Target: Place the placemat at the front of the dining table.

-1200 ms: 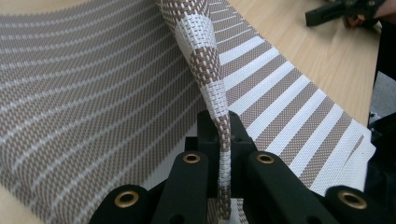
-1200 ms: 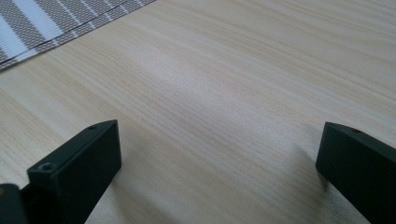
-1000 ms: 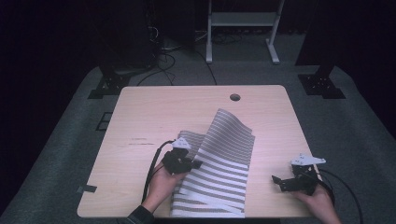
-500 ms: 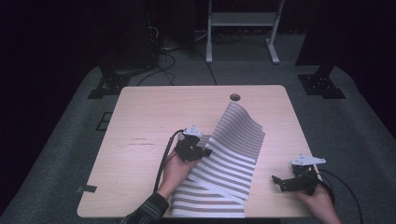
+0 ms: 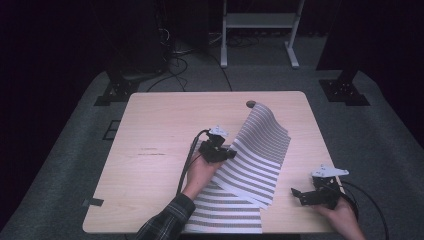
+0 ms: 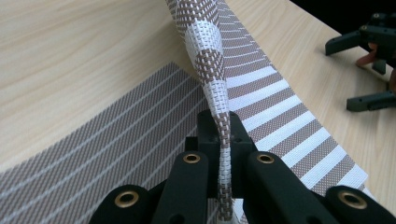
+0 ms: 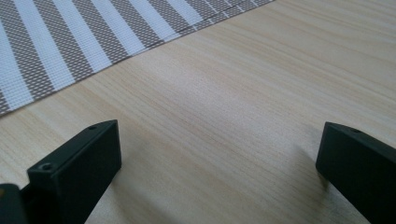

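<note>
A brown-and-white striped woven placemat (image 5: 260,155) lies on the right half of the wooden table (image 5: 160,130). Its left part is lifted and curled over toward the far right. My left gripper (image 5: 230,152) is shut on that raised edge above the table's middle. In the left gripper view the mat's edge (image 6: 223,140) stands pinched between the black jaws of the left gripper (image 6: 225,186). My right gripper (image 5: 300,194) rests open near the front right corner, just right of the mat. In the right gripper view, bare wood lies between the wide-apart jaws of the right gripper (image 7: 219,163), and the mat (image 7: 70,37) is beyond.
A round cable hole (image 5: 251,104) sits near the table's far edge, just behind the curled mat. A white frame stand (image 5: 257,30), black stand bases (image 5: 345,90) and cables (image 5: 170,60) lie on the grey floor beyond. A tape piece (image 5: 92,202) hangs at the front left edge.
My left gripper has carried the mat's edge up, farther away and to the right, so the fold now reaches near the cable hole. The right gripper has stayed in place, open.
</note>
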Action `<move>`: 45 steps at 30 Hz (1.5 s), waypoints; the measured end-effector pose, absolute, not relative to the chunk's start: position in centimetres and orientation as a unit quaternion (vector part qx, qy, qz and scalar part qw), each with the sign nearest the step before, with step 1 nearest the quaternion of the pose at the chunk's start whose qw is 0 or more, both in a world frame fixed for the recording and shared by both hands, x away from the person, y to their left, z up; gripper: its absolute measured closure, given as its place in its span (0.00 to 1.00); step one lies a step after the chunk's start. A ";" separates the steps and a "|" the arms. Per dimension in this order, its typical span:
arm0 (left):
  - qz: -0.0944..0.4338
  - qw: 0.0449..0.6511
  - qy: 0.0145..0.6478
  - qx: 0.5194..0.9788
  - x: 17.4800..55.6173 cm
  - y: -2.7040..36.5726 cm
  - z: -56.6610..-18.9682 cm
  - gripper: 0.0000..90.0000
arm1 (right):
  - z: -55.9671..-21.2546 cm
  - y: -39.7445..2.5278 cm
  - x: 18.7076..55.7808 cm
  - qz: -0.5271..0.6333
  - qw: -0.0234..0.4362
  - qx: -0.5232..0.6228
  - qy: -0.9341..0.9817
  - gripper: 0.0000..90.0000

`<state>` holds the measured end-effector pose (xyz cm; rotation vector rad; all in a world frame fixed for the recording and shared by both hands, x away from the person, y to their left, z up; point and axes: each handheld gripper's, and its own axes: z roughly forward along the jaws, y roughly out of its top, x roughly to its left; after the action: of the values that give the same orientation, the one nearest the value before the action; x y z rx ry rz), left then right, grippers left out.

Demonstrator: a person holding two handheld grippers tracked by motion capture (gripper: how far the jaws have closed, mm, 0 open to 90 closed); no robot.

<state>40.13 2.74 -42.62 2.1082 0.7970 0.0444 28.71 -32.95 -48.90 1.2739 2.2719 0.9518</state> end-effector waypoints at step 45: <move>0.044 0.414 0.341 0.843 41.9 2.1 -42.6 0.43 | -48.9 -32.9 28.6 0.338 0.182 0.447 0.808 0.00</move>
<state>41.93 2.10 -42.64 2.1179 0.8567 0.1114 28.64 -32.92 -48.90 1.2628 2.2790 0.9548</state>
